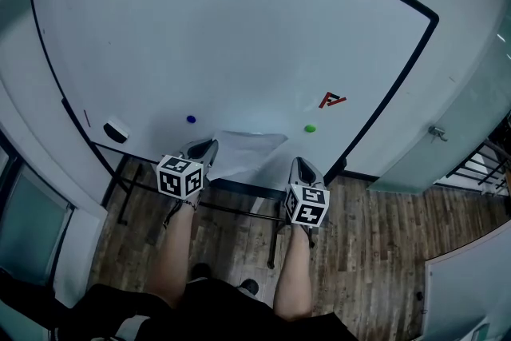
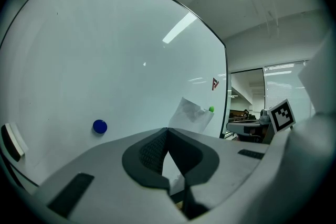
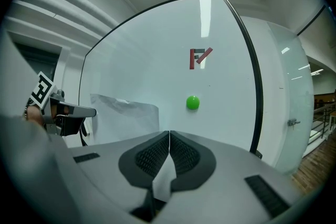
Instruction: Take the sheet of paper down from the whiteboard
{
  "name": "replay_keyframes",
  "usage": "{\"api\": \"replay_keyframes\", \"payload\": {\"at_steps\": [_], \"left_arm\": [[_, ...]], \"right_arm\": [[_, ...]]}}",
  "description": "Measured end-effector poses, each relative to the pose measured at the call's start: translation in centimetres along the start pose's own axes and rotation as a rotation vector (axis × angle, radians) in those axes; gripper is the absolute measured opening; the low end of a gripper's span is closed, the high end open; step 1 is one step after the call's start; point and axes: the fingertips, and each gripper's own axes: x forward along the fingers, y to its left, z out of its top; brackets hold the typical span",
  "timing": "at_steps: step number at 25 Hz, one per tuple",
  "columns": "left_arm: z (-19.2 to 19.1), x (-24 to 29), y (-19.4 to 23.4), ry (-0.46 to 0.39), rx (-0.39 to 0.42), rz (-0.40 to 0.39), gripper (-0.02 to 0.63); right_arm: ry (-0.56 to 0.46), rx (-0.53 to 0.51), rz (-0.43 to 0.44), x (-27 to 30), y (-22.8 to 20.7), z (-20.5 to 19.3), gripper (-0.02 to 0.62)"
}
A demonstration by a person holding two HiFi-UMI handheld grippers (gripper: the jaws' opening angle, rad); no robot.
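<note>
Where the view is closest, two arms (image 1: pixel 177 251) are seen, and a cube (image 1: pixel 179 176) with black and white squares is carried on each gripper. The left gripper (image 2: pixel 168 131) is clamped tight on one end of the sheet of paper (image 1: pixel 247 149), and a white bit of it is seen under the pads. The right gripper (image 3: pixel 169 134) is clamped tight on the other end in the same way. The sheet is held up in the air between the two grippers, just in front of the low part of the whiteboard (image 1: pixel 239 36). It is white and plain. It is bent and wrinkled, and soft grey shadows are seen in its folds. Farther back, a blue magnet (image 1: pixel 191 119) is stuck on the board to the left of the sheet, and a green magnet (image 1: pixel 310 128) to the right. Both magnets are set apart from the paper. A red mark (image 1: pixel 331 100) is seen above the green one, and an eraser (image 1: pixel 116 130) is seen low at the far left.
</note>
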Motion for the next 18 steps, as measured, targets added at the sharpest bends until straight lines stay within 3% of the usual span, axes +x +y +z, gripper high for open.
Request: {"api": "replay_keyframes", "payload": {"at_steps": [18], "left_arm": [[0.8,2.1,0.4,-0.01,0.003,0.001,0.02]], "right_arm": [[0.008,-0.012,0.033,1.8,-0.6,0.3,0.025]]}}
